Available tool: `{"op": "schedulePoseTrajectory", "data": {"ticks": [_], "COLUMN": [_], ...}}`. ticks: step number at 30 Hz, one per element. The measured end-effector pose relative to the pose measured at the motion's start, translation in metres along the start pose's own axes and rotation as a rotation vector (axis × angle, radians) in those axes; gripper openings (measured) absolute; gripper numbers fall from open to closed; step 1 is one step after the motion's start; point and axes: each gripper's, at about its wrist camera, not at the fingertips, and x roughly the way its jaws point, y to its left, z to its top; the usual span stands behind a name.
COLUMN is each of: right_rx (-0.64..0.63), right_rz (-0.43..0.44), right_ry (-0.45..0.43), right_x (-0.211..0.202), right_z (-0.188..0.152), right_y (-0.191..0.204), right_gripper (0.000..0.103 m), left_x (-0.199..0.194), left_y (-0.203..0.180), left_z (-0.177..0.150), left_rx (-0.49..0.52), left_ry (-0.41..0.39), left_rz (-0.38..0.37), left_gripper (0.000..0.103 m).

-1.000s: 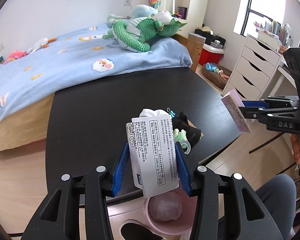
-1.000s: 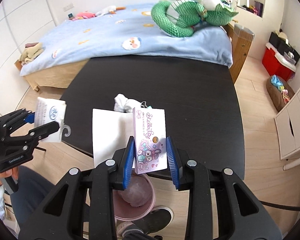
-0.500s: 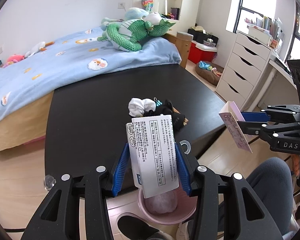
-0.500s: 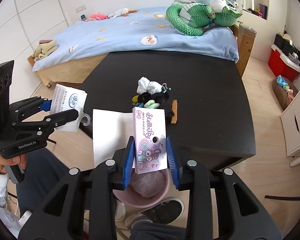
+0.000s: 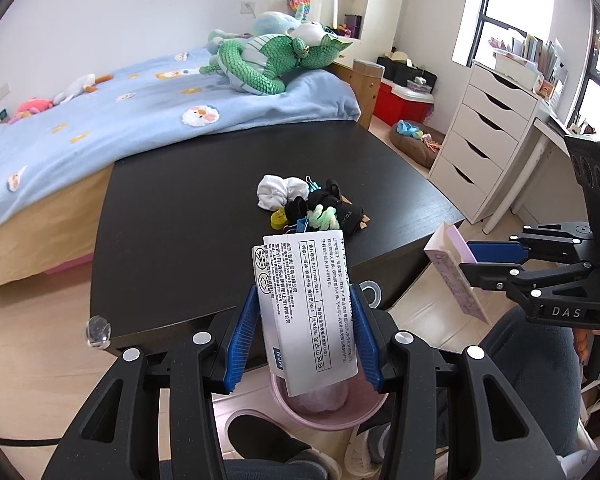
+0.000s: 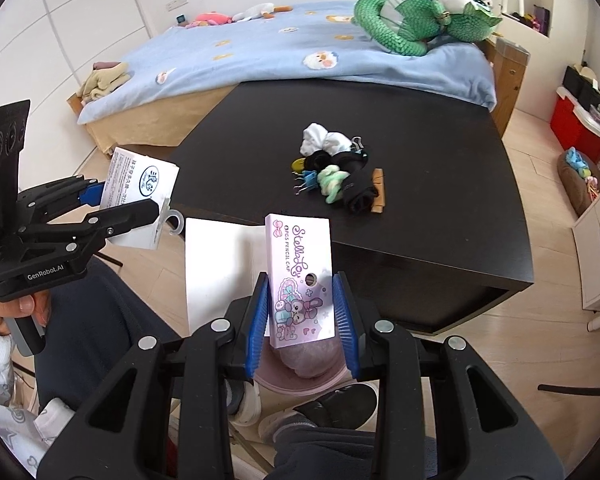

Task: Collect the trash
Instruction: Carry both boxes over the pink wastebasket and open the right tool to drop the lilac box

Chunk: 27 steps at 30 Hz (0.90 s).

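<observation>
My left gripper [image 5: 305, 320] is shut on a white sock package [image 5: 304, 272] printed with black text, held upright past the near edge of the black table [image 5: 180, 240]. A pink bin [image 5: 328, 422] with crumpled trash inside sits on the floor right below it. My right gripper [image 6: 300, 292] is shut on a purple pencil-cap box [image 6: 298, 256], with a white sheet [image 6: 220, 268] behind the box, above the same bin [image 6: 300, 384]. Each gripper shows in the other's view: the right gripper [image 5: 470, 258] and the left gripper [image 6: 128, 204].
A pile of socks, binder clips and a wooden clip [image 6: 336, 168] lies mid-table. Behind the table is a blue bed [image 5: 140, 112] with a green plush toy. White drawers [image 5: 488, 136] stand to the right. The person's legs and shoes [image 6: 332, 404] flank the bin.
Both grippers drew back from the table toward the person, still gripping their items. The pile on the table now shows clear beyond the package, and the bin lies more directly below.
</observation>
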Motion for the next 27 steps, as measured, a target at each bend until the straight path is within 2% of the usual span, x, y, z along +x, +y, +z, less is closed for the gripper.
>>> {"op": "schedulePoseTrajectory", "data": {"ticks": [4,6,7,8,11,17,27], "right_rx": [-0.013,-0.015,-0.012,-0.006,0.008,0.035,0.062], "right_rz": [0.015,0.021,0.022,0.023,0.011,-0.002,-0.043], "right_ry": [0.0,-0.003,-0.006,-0.009,-0.012,-0.019,-0.035], "right_x": [0.002,0.002,0.002,0.002,0.002,-0.001,-0.01], "right_z": [0.002,0.002,0.002,0.002,0.002,0.002,-0.003], "right_y": [0.005,0.006,0.005,0.004,0.001,-0.007,-0.016], "right_gripper": [0.036,0.05,0.068,0.078,0.089,0.096,0.098], "left_x": [-0.002,-0.003,-0.003,-0.003,-0.002,0.001,0.003], "left_y": [0.003,0.003,0.003,0.003,0.001,-0.003,-0.014], "left_z": [0.0,0.001,0.001,0.0,0.001,-0.001,-0.004], "left_rx": [-0.004,-0.004,-0.003,-0.002,0.002,0.014,0.049], "left_ry": [0.0,-0.001,-0.001,-0.001,0.002,0.014,0.037], "left_rz": [0.002,0.001,0.0,0.001,-0.004,-0.022,-0.056], "left_gripper": [0.045,0.045,0.045,0.045,0.045,0.045,0.045]}}
